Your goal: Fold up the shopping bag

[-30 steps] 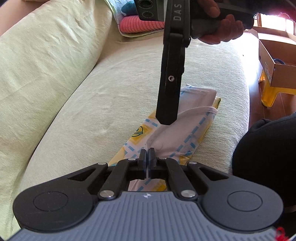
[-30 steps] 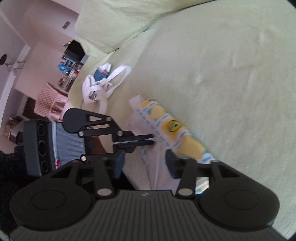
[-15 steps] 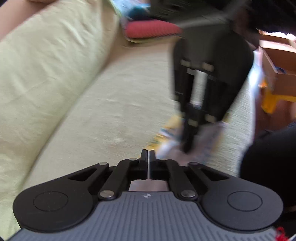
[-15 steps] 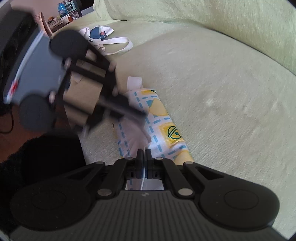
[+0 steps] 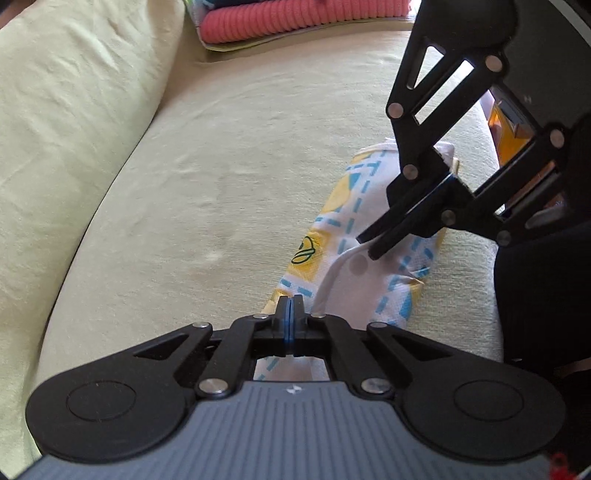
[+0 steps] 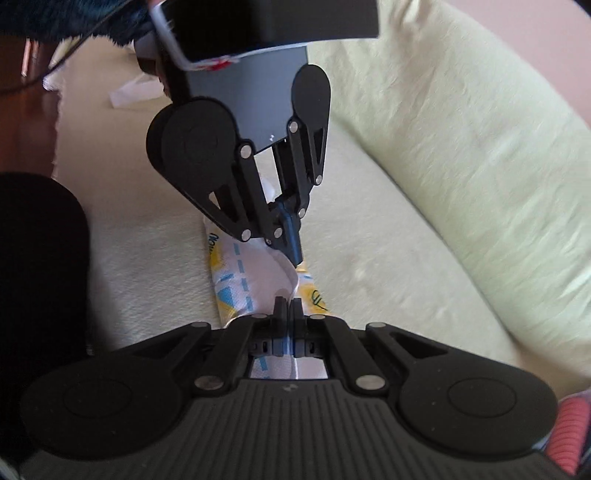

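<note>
Pale-green sofa seat [image 5: 221, 155] carries one shopping bag [image 5: 369, 288], folded into a narrow strip near the front edge, white with yellow and blue dashed print. Two hand-held grippers face each other over it. Left hand-held gripper [image 5: 290, 300] points steeply down, clenched on the bag's white handle strap [image 6: 291, 284] at one end. Right hand-held gripper [image 6: 287, 303] slants down, clenched on the same strap. Printed lettering is too small to read.

Domestic living room: a pale green fabric sofa [image 5: 229, 192] with back cushion [image 5: 74, 122], folded pink knitwear [image 5: 295, 16] stacked on the seat.
</note>
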A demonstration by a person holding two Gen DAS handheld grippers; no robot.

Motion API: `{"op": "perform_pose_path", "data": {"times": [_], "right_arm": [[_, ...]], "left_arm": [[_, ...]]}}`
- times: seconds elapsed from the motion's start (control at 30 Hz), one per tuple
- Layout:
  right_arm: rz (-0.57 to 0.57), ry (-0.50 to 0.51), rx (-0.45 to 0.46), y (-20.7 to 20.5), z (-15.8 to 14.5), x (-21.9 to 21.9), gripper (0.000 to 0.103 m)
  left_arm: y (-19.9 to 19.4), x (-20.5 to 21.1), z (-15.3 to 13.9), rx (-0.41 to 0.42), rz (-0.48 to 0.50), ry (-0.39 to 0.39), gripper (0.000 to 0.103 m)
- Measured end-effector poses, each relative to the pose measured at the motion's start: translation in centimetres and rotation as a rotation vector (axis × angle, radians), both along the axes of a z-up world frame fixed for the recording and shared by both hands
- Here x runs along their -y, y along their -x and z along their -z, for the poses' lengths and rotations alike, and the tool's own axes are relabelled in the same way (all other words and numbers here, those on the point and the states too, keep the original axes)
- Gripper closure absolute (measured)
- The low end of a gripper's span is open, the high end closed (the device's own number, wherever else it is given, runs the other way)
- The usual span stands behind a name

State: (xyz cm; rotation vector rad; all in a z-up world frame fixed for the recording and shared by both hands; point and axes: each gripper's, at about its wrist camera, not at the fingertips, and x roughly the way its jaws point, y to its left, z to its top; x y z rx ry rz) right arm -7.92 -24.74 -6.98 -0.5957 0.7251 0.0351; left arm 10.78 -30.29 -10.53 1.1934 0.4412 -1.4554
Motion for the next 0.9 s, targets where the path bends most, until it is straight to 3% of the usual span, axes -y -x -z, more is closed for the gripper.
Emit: {"op": "perform_pose_path", "data": {"times": [0.23, 0.43, 0.5, 0.57, 0.73, 0.9], "right_arm": [[0.076, 0.034, -0.024, -1.4, 0.9, -0.7, 0.103], [0.072, 0.194, -0.085, -3.2, 2.2, -3.3, 0.101], [0.069, 0.257, -0.097, -3.5, 2.8, -4.0, 0.100], [0.061, 0.346, -0.119, -3.8, 3.7, -5.1, 0.099], [0.030, 0.541, -0.165, -4.3, 5.7, -7.0, 0.098], [0.003, 0.660, -0.191, -4.4, 7.4, -7.7, 0.097]], "left_arm": [[0.1, -0.1, 0.4, -0.001, -0.008, 0.014, 0.103], [0.2, -0.1, 0.5, 0.004, -0.008, 0.021, 0.103], [3.5, -3.7, -0.4, 0.019, -0.015, 0.033, 0.103], [-1.9, -2.1, 0.6, 0.015, 0.059, 0.019, 0.103], [-2.8, -2.2, 0.5, 0.008, 0.052, 0.026, 0.103], [-3.7, -2.9, 0.1, 0.002, 0.056, 0.051, 0.103]]}}
